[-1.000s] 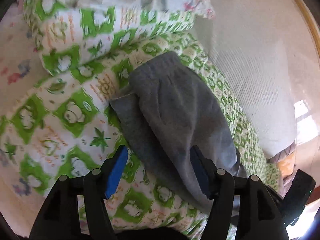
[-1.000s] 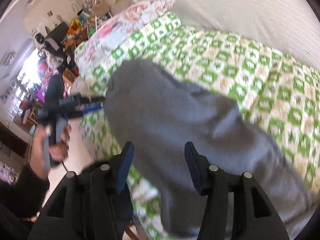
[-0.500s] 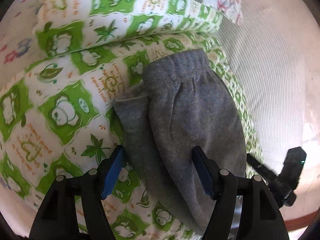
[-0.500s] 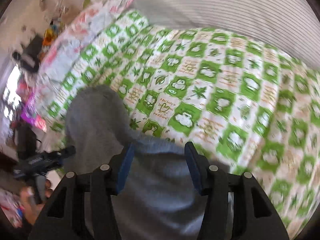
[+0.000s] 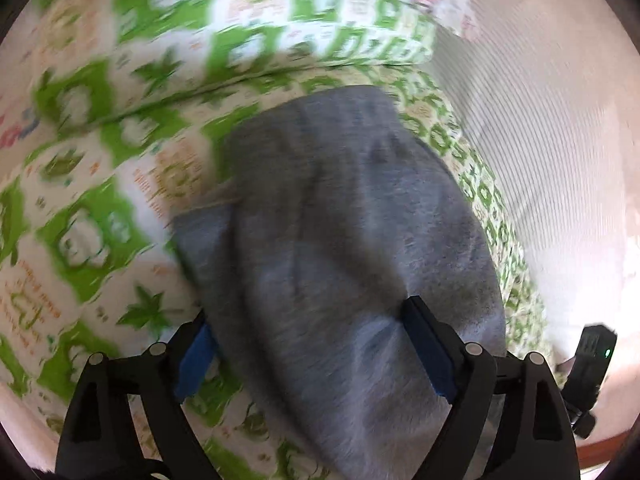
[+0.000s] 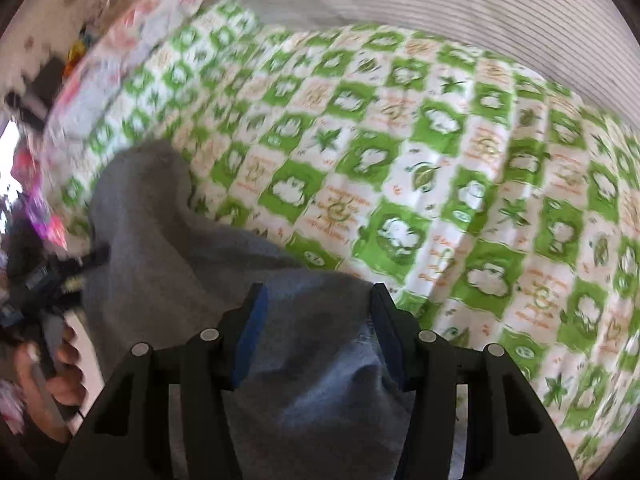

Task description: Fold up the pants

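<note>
Pants: grey pants lie folded on the green-and-white patterned bedspread, waistband end toward the far bolster; in the right wrist view the same grey cloth runs from between the fingers out to the left edge of the bed.
Left gripper: the left gripper sits low over the near end of the pants, jaws spread wide, one blue pad on each side of the cloth; the cloth fills the gap, but the picture is smeared and a pinch probably is not made.
Right gripper: the right gripper has its jaws wide apart, with grey fabric lying between and under the fingers; nothing is clamped as far as can be seen.
Bedding: a rolled bolster in the same green print lies just beyond the pants, and a floral pillow sits at the head of the bed.
Beyond the bed: a pale ribbed surface runs along the far side.
Hand: in the right wrist view the person's left hand grips the handle of the other tool at the left margin.
</note>
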A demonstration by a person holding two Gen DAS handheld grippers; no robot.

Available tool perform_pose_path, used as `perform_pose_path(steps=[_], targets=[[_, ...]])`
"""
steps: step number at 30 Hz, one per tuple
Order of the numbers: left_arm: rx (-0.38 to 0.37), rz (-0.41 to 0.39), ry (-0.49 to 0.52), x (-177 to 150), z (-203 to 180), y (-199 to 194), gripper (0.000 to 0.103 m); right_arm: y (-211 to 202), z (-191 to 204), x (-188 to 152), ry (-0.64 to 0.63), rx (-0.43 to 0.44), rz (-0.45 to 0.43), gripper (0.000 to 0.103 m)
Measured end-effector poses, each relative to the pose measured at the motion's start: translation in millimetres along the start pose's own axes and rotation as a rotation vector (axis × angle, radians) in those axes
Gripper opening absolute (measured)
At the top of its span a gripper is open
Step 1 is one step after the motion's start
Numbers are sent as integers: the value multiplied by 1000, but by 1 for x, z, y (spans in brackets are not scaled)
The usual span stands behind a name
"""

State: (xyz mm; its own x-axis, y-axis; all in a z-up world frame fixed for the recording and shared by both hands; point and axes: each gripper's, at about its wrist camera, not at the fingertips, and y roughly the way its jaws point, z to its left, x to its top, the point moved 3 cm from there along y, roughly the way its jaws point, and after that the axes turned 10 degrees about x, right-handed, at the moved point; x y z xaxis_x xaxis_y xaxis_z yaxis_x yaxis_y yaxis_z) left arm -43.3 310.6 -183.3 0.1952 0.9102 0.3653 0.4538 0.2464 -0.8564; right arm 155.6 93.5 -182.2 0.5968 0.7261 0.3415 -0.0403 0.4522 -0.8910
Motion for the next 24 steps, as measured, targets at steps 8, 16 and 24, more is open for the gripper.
perform_pose_path(steps=[8,16,24], targets=[[-218,-130,3,13,-1,-56,10,-12,16,18,-72,-19,-83,9],[-78,-174,130,-15,26,-56,12,5,21,51,-77,-37,-134,12],[-75,-99,10,-24,82,-63,38,-18,18,29,-45,-90,-168,43]])
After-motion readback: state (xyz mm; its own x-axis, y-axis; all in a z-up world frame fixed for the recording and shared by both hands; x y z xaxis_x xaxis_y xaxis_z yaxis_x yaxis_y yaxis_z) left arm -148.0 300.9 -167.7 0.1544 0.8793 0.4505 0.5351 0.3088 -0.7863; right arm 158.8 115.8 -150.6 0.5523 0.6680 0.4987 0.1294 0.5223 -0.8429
